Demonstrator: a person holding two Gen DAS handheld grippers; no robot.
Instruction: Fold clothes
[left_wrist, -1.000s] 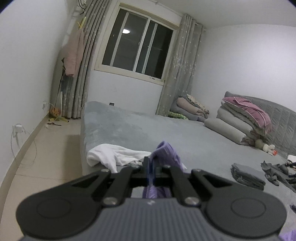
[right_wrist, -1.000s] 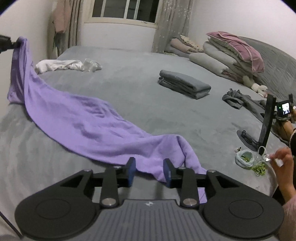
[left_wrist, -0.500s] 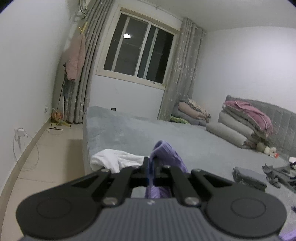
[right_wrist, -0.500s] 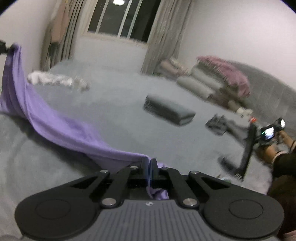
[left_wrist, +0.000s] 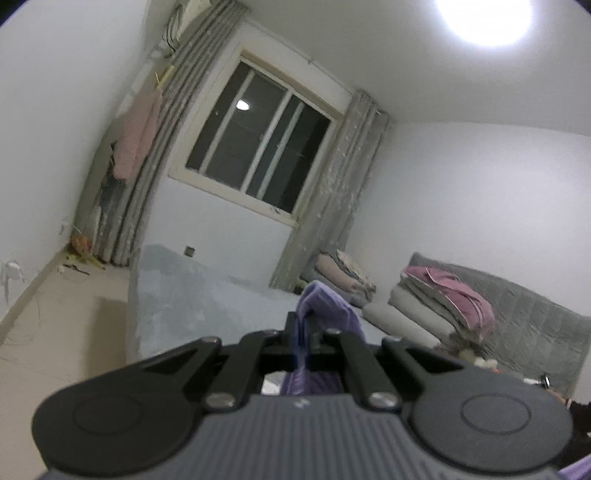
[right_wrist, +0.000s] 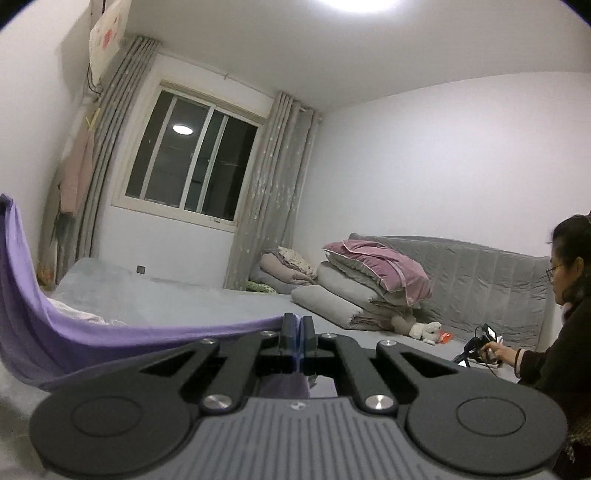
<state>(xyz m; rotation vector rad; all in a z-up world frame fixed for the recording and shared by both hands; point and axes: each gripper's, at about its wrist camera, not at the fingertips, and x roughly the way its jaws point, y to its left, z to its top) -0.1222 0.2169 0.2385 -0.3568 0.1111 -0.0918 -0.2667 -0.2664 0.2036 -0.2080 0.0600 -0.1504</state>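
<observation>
A purple garment (right_wrist: 74, 332) hangs stretched between my two grippers above the grey bed (right_wrist: 166, 299). My left gripper (left_wrist: 303, 321) is shut on one end of it, and a purple bunch (left_wrist: 328, 306) sticks up past the fingertips. My right gripper (right_wrist: 297, 325) is shut on the other end. In the right wrist view the cloth sags in a long curve from the jaws to the far left edge, where it rises out of frame. Both cameras tilt upward toward the window and ceiling.
A white garment (right_wrist: 85, 315) lies on the bed under the purple cloth. Stacked quilts and pillows (right_wrist: 369, 280) sit against the grey headboard (right_wrist: 480, 277). A person (right_wrist: 565, 332) sits at the right holding a device. Bare floor (left_wrist: 55, 314) runs along the bed's left side.
My right gripper closed on the purple garment's near end and lifted it off the bed. Both grippers rose and tilted upward, so the cloth now hangs between them.
</observation>
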